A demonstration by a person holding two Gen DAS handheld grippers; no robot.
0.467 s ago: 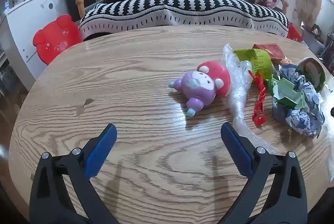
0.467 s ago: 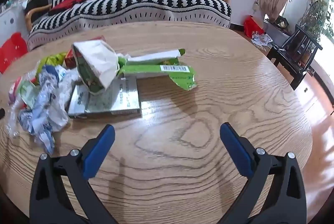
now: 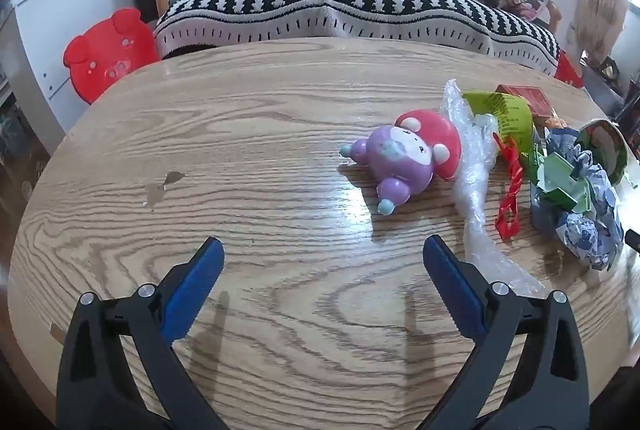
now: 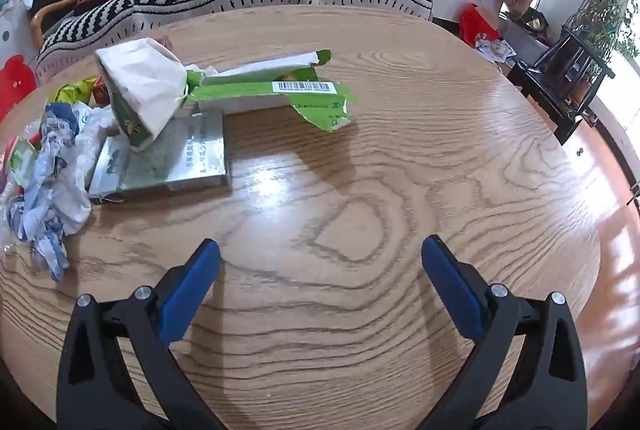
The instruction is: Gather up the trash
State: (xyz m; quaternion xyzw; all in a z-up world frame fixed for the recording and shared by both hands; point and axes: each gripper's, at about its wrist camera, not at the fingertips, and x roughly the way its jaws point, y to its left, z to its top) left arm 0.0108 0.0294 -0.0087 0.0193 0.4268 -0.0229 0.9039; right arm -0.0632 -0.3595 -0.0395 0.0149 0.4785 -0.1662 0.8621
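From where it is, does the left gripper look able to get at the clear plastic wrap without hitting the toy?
Probably yes. The left gripper is open and empty, and the clear plastic wrap trails down past its right finger. The purple toy lies left of the wrap's upper part, not its tail.

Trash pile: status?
Left tongs open, empty. Right tongs open, empty. Trash pile untouched on table. Toy beside the trash.

The right gripper (image 4: 320,262) hangs wide open over bare wooden table (image 4: 400,189) — nothing between its jaws. Far left lie a torn green carton (image 4: 280,89), a silver box (image 4: 168,161) and crumpled paper (image 4: 52,173).
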